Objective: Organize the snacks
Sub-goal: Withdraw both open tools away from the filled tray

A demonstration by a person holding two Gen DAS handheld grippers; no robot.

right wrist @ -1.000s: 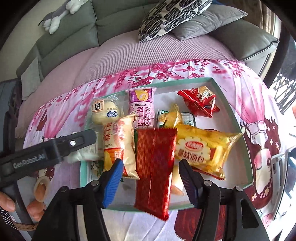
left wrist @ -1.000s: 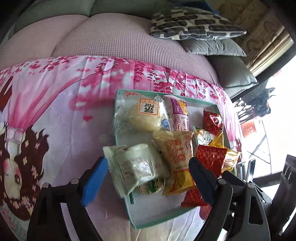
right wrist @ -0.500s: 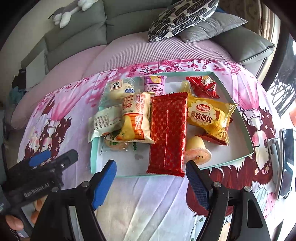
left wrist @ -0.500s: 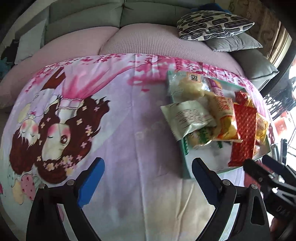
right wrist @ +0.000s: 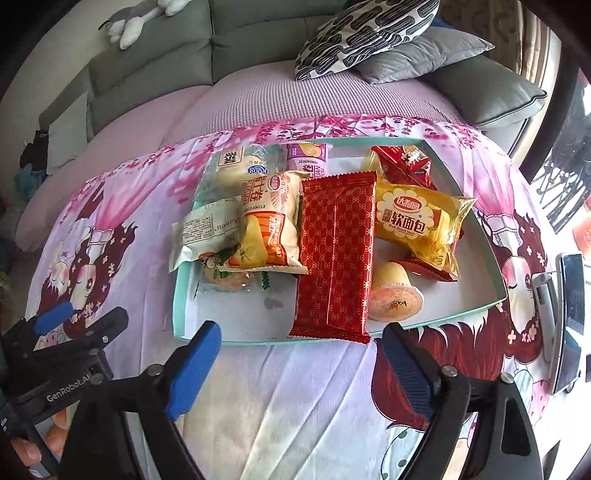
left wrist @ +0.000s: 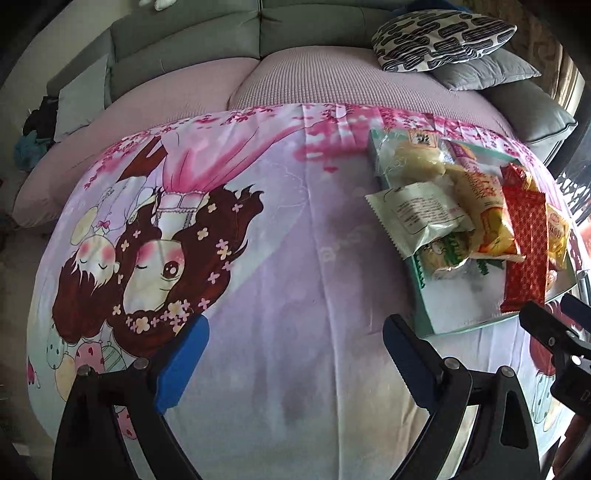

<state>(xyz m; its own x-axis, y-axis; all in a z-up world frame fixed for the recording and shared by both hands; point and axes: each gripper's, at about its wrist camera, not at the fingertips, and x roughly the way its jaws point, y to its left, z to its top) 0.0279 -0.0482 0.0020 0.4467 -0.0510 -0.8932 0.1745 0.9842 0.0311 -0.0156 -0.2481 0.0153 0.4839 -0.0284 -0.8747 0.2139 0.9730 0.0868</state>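
A shallow tray with a teal rim lies on a pink cartoon cloth and holds several snack packets. A long red packet lies down its middle, over a yellow bread packet and beside a white-orange roll packet. A white packet hangs over the left rim. My right gripper hovers at the tray's near edge, its jaws opening, with nothing pressed between them. My left gripper stands open over bare cloth, left of the tray.
A jelly cup and a small red packet also sit in the tray. A phone lies at the cloth's right edge. Behind are a sofa, a patterned pillow and a grey cushion.
My right gripper let go of the red packet, widened and drew back toward the tray's near edge. My left gripper swung left, away from the white packet and the tray, over bare cloth.
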